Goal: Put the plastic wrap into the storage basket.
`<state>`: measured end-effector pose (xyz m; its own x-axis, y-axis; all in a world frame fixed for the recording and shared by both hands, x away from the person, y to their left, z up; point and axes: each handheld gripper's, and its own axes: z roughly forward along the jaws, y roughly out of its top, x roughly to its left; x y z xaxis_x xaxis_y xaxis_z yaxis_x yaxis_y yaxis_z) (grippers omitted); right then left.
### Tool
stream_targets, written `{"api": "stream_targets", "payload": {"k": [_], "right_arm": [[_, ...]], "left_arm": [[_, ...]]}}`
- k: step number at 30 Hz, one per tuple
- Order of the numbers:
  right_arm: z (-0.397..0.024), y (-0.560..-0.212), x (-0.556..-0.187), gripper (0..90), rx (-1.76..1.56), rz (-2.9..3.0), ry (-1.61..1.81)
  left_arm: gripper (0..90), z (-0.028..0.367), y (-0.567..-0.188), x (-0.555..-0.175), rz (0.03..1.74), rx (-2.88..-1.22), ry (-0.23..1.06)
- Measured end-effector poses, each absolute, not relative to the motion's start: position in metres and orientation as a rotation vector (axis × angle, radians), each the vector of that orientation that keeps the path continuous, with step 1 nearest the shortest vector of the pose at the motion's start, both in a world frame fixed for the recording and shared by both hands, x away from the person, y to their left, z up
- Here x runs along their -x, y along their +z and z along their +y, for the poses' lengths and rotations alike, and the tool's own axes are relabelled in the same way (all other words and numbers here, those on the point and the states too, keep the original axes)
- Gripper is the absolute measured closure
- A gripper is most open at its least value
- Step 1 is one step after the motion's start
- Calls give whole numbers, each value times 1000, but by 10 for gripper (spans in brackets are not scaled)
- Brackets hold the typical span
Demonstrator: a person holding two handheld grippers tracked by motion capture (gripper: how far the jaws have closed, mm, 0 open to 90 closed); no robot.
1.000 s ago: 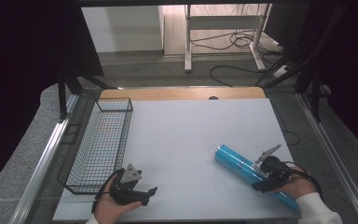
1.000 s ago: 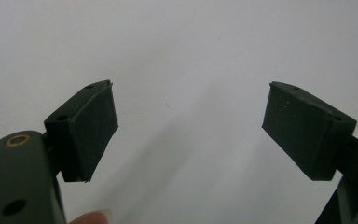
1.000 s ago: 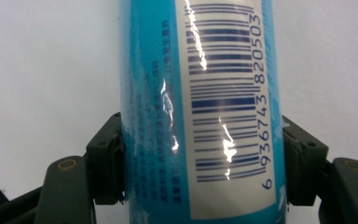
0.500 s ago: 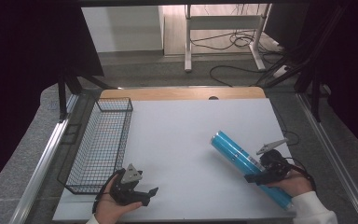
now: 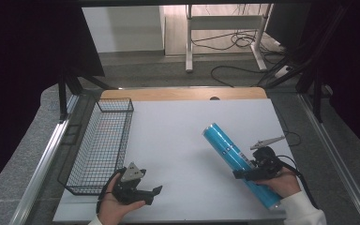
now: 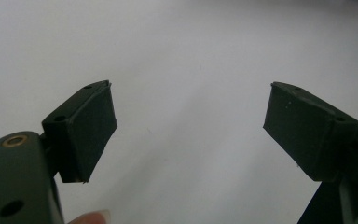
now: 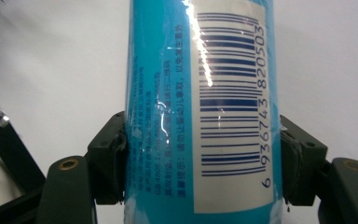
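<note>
Blue and glossy, the cylindrical tube (image 5: 238, 161) with a white barcode label lies slantwise across the right half of the white table (image 5: 183, 136), its far end pointing up and left toward the middle. Compared with a second ago, that far end has swung a little leftward and the tube sits at a steeper slant, while the right tool (image 5: 243, 176) has stayed on its lower half. The shift suggests the tube is now under the tool's control and being turned or raised at one end, probably on its way toward the black wire basket (image 5: 101, 143) at the table's left edge; whether the near end has left the surface cannot be told.

In the right gripper view the right tool (image 7: 200, 163) is closed about the tube (image 7: 200, 93), its jaws parted only as far as the tube is wide and pressed against both sides, just below the barcode label (image 7: 230, 102). The grip sits well toward one end, so the long free part may sag or swing as it travels.

The left tool (image 5: 145, 193) rests in the person's left hand (image 5: 117, 206) near the front edge of the table, just beside the basket's near corner and well apart from the tube. It has barely moved over that second. In the left gripper view the left tool (image 6: 189, 130) stands wide open with nothing between its jaws, only bare table behind.
</note>
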<state>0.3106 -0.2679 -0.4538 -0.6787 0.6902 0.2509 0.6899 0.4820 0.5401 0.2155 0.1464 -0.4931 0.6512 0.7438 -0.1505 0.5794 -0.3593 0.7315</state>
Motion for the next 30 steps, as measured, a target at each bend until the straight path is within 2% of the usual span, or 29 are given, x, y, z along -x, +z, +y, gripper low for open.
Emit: {"api": "stream_targets", "payload": {"k": [15,24,30], "right_arm": [[-228,-445,-317,320,-1250,2696,1123],[-206,-443,-319,320,-1217,2715,1170],[-199,-444,-320,320,-1223,2709,1196]], "left_arm": [[142,148,-476,-223,1074,-1925,209],[111,139,-456,-236,1079,-1801,124],[95,135,-458,-255,1107,-1725,23]]}}
